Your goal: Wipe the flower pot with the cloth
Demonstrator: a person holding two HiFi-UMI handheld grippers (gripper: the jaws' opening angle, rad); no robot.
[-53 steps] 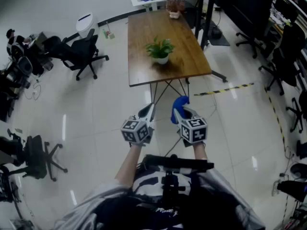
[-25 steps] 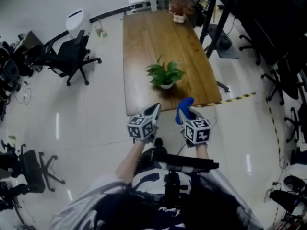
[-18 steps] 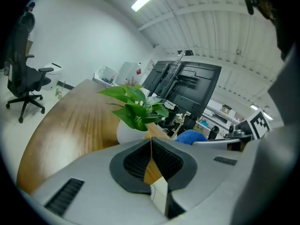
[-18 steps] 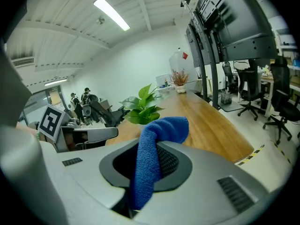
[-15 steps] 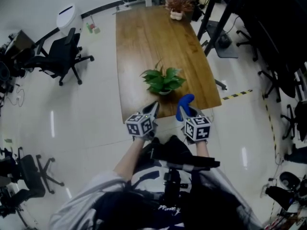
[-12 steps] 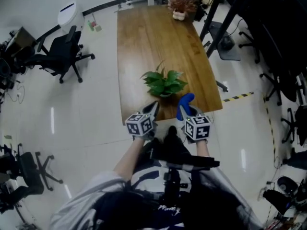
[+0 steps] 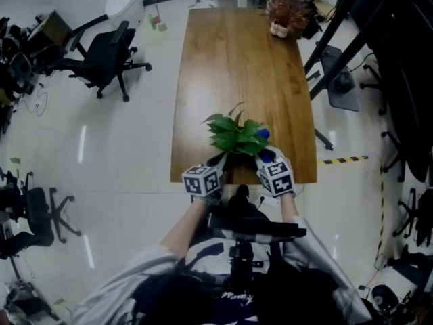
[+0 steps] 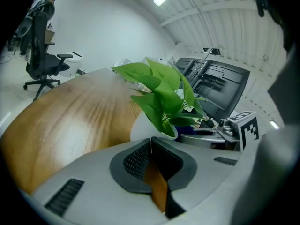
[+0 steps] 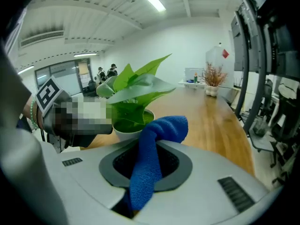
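At the surface's near edge, the left tool has its jaws pressed together on nothing; the right tool clamps the blue cloth. Just beyond both stands the white flower pot on the wooden surface; 1 smaller potted plant sits far right

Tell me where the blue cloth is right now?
In the right gripper view, the blue cloth is pinched in the right claw, close to the white flower pot on the wooden table.
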